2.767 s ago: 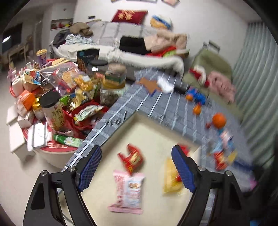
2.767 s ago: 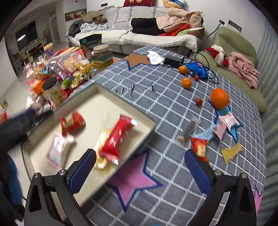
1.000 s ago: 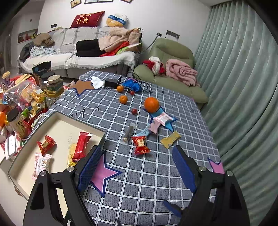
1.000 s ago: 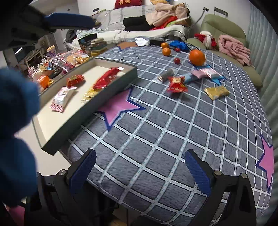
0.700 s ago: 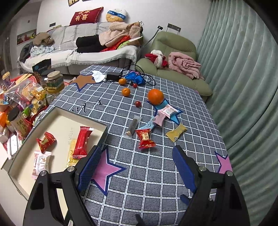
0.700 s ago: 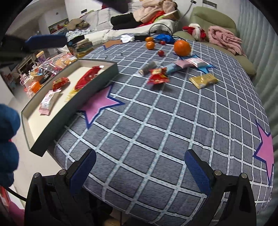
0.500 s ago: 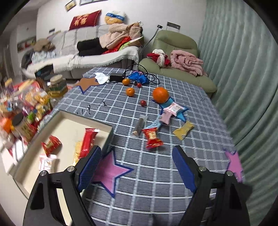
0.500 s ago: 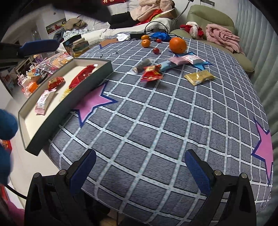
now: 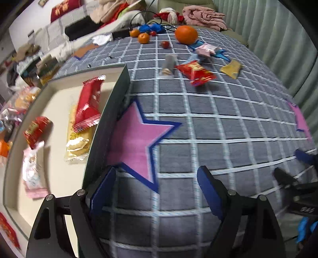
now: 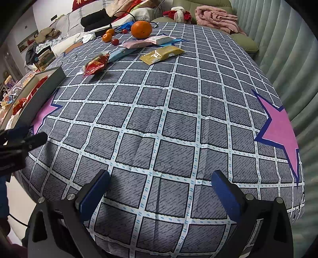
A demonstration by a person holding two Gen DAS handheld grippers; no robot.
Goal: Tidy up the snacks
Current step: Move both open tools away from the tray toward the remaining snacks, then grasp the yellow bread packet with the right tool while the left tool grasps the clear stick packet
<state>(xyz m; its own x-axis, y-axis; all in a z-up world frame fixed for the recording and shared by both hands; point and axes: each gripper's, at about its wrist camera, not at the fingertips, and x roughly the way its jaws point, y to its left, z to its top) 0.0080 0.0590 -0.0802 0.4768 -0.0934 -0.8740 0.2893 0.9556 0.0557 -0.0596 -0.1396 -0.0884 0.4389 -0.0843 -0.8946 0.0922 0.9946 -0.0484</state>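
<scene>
A shallow cream tray (image 9: 117, 93) with dark walls sits at the table's left edge. It holds a long red packet (image 9: 88, 104), a yellow packet (image 9: 77, 141), a small red packet (image 9: 36, 131) and a pink packet (image 9: 32, 172). Loose snacks lie far across the grey checked cloth: a red packet (image 9: 195, 72) (image 10: 96, 63), a gold packet (image 9: 231, 68) (image 10: 162, 52), a pink packet (image 9: 206, 48) (image 10: 159, 39) and a clear tube (image 9: 169, 65). My left gripper (image 9: 156, 190) is open and empty, low over the cloth beside the tray. My right gripper (image 10: 159, 190) is open and empty near the front edge.
A large orange (image 9: 185, 34) (image 10: 141, 28), small oranges (image 9: 144, 37) and cherry tomatoes (image 9: 165, 44) lie at the far end with cables. A side table of jars and bags (image 9: 12, 111) stands left of the tray. A sofa (image 10: 210, 12) and curtains lie beyond.
Both grippers have dropped low and close to the tablecloth. The left one has moved in beside the tray's near corner; the right one has moved nearer the front edge. Both stay open.
</scene>
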